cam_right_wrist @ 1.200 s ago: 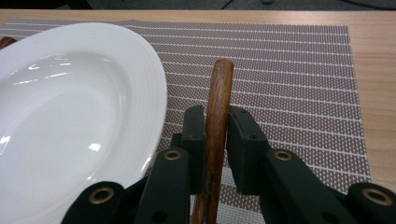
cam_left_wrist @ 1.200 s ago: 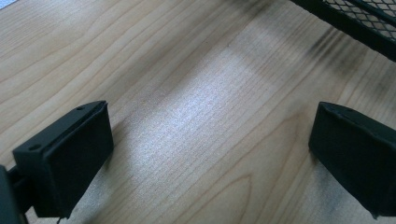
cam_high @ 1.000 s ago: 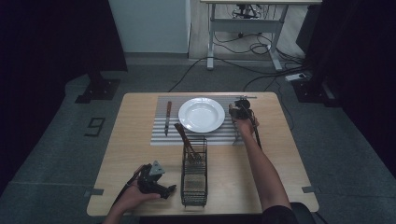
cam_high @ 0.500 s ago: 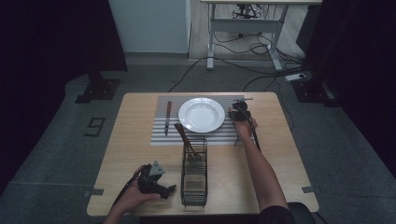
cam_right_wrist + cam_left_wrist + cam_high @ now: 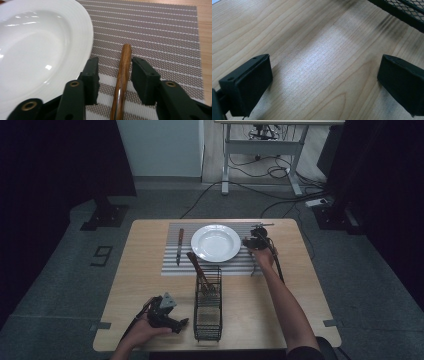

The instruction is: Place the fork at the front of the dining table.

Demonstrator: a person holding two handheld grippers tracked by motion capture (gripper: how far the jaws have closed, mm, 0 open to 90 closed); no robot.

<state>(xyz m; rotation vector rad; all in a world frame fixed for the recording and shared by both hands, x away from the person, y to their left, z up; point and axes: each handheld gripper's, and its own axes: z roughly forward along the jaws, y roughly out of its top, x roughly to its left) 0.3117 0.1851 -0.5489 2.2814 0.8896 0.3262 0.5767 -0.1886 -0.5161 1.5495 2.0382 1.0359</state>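
Only the wooden handle (image 5: pixel 123 72) (working end hidden) shows between parted jaws.

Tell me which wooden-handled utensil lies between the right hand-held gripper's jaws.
The wooden-handled utensil flat on the striped placemat right of the white plate, not the knife left of it or those in the wire caddy.

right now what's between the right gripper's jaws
A wooden handle lies between them on the striped mat, jaws just opened off it, right gripper view.

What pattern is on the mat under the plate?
The mat is grey-brown with thin white stripes, clearest in the right gripper view.
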